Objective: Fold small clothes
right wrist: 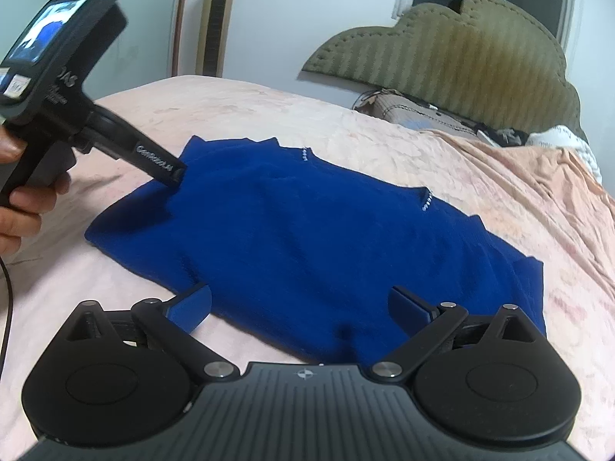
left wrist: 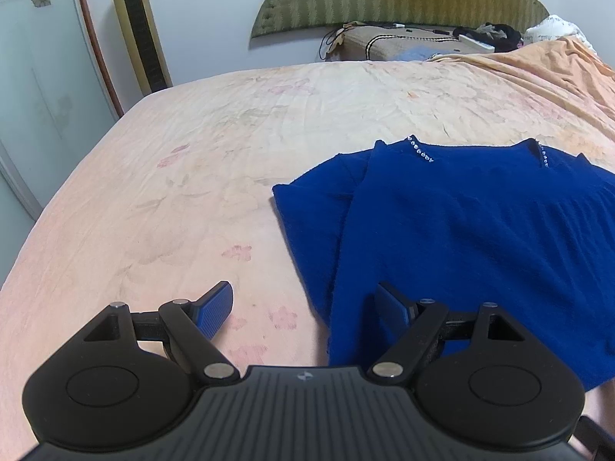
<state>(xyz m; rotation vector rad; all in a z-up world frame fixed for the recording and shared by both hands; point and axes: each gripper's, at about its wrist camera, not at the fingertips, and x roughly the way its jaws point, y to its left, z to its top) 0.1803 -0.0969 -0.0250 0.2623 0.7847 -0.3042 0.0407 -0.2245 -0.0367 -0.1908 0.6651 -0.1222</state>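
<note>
A royal blue knit garment (left wrist: 461, 223) with small rhinestones at the neckline lies flat on the bed, partly folded; it also shows in the right wrist view (right wrist: 307, 238). My left gripper (left wrist: 307, 307) is open, its jaws wide apart, straddling the garment's left edge near the hem. In the right wrist view the left gripper (right wrist: 175, 171) reaches onto the garment's far left side. My right gripper (right wrist: 300, 307) is open and empty, its jaws spread over the garment's near edge.
The bed has a pale pink floral sheet (left wrist: 192, 153) with an orange blanket (left wrist: 538, 73) at the far right. A green padded headboard (right wrist: 442, 46), pillows and clutter sit at the head. A gold tower fan (left wrist: 138, 27) stands by the wall.
</note>
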